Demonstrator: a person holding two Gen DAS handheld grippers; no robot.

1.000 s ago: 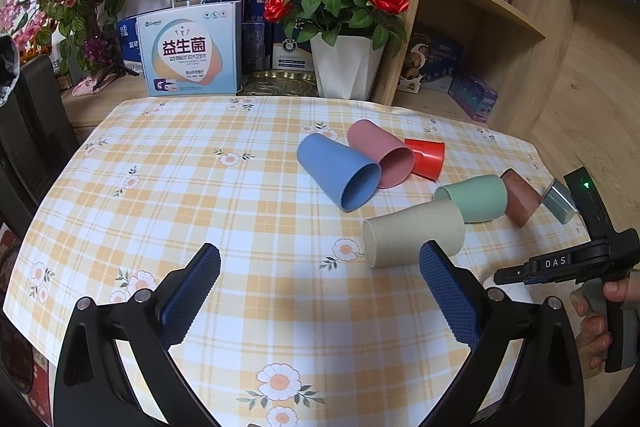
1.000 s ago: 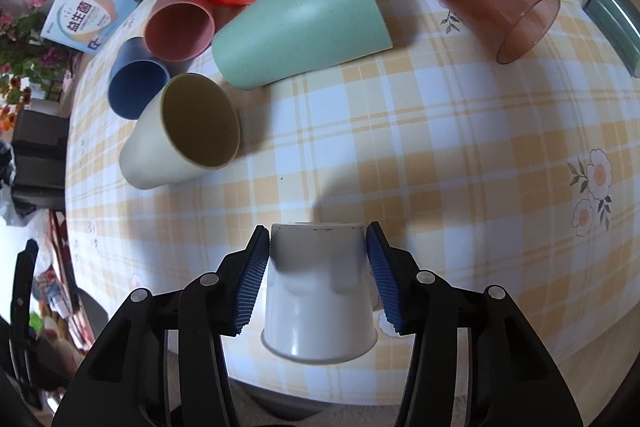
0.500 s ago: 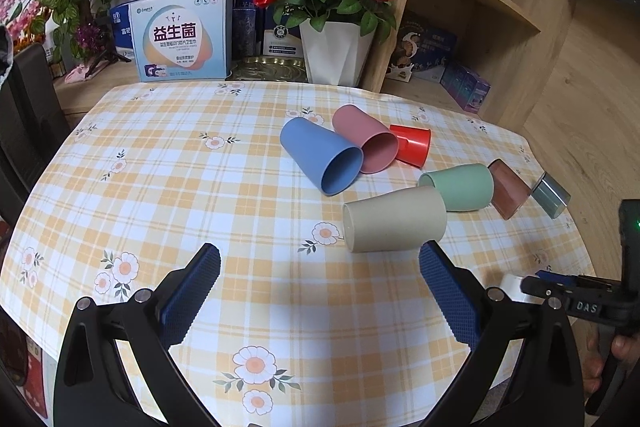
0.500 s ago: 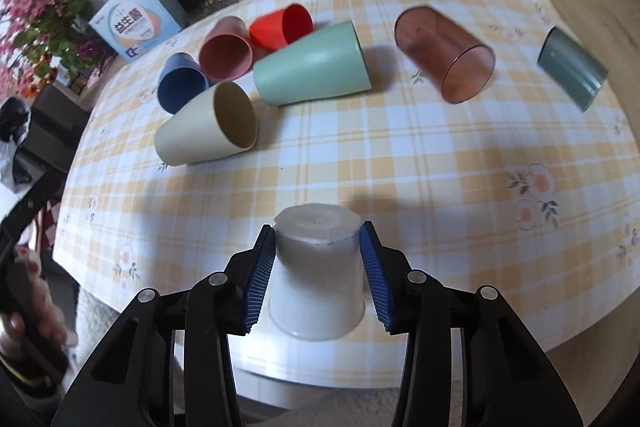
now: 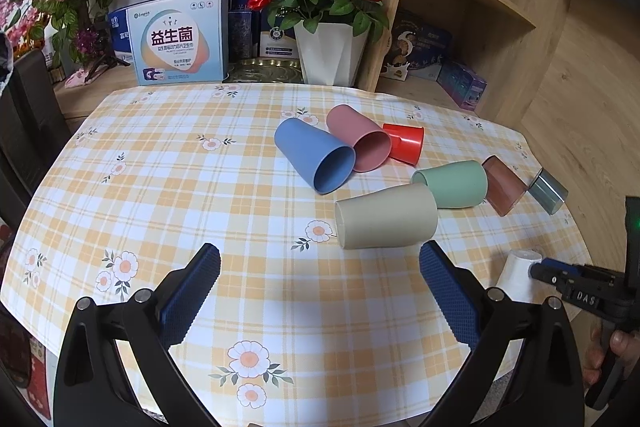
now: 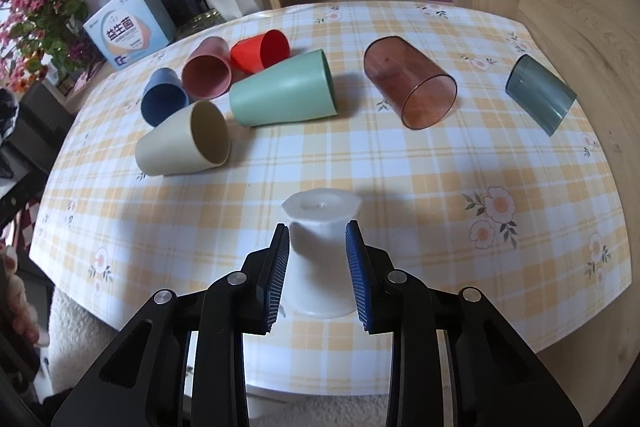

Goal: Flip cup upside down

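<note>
A white cup point(image 6: 318, 251) stands upside down near the table's front edge, base up and rim on the cloth. My right gripper point(image 6: 318, 267) is shut on its sides, squeezing the wall inward. The same cup shows in the left wrist view point(image 5: 518, 277) with the right gripper point(image 5: 560, 277) on it. My left gripper point(image 5: 320, 291) is open and empty above the cloth, to the left of the white cup.
Several cups lie on their sides: beige point(image 6: 182, 141), blue point(image 6: 162, 101), pink point(image 6: 208, 71), red point(image 6: 262, 51), green point(image 6: 284, 91), brown clear point(image 6: 410, 85), grey clear point(image 6: 540, 97). A rose pot point(image 5: 330, 53) and boxes point(image 5: 176, 39) stand behind the table; shelves at right.
The right gripper has turned the white cup from pointing away to standing base up, and lowered it until its rim rests on the cloth. The left gripper pulled back slightly.
</note>
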